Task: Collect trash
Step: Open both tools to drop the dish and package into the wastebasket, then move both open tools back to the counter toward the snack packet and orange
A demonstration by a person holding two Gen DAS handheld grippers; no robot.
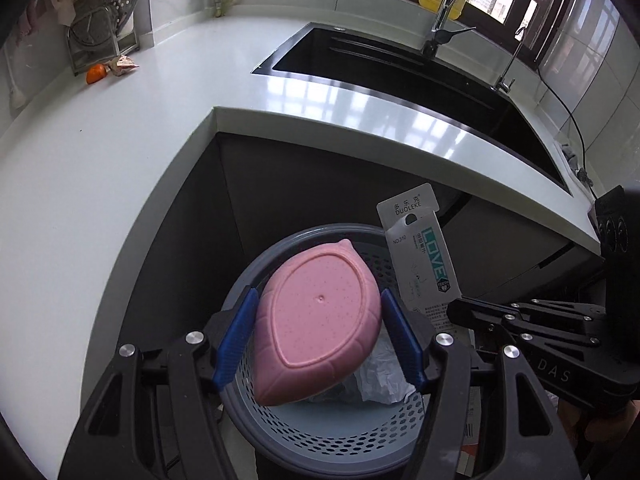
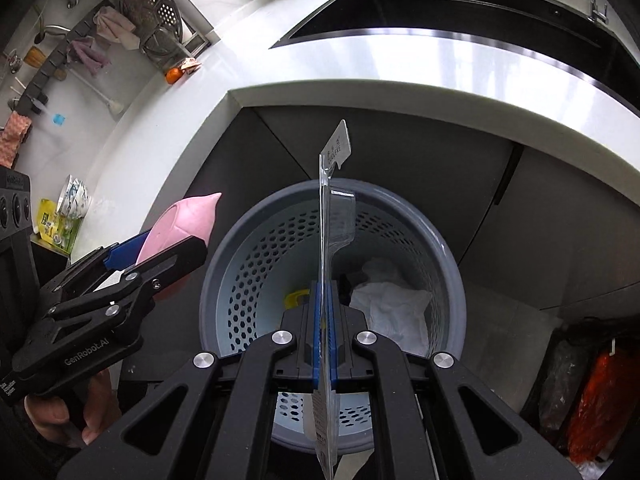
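My left gripper (image 1: 318, 316) is shut on a pink leaf-shaped dish (image 1: 316, 324), held bottom-up over the grey perforated trash basket (image 1: 320, 436). My right gripper (image 2: 324, 300) is shut on a flat blister card package (image 2: 330, 208) labelled LOVE, held upright over the same basket (image 2: 256, 280); the card also shows in the left wrist view (image 1: 420, 256). Crumpled white paper (image 2: 388, 304) and a yellow scrap (image 2: 296, 298) lie inside the basket. The pink dish shows at the left of the right wrist view (image 2: 180, 224).
A white L-shaped counter (image 1: 120, 152) wraps around the basket, with a black sink (image 1: 400, 72) and faucet (image 1: 452, 12). An orange fruit piece (image 1: 96, 74) and a wrapper (image 1: 122, 65) lie by a metal rack. Bags (image 2: 592, 396) sit on the floor at right.
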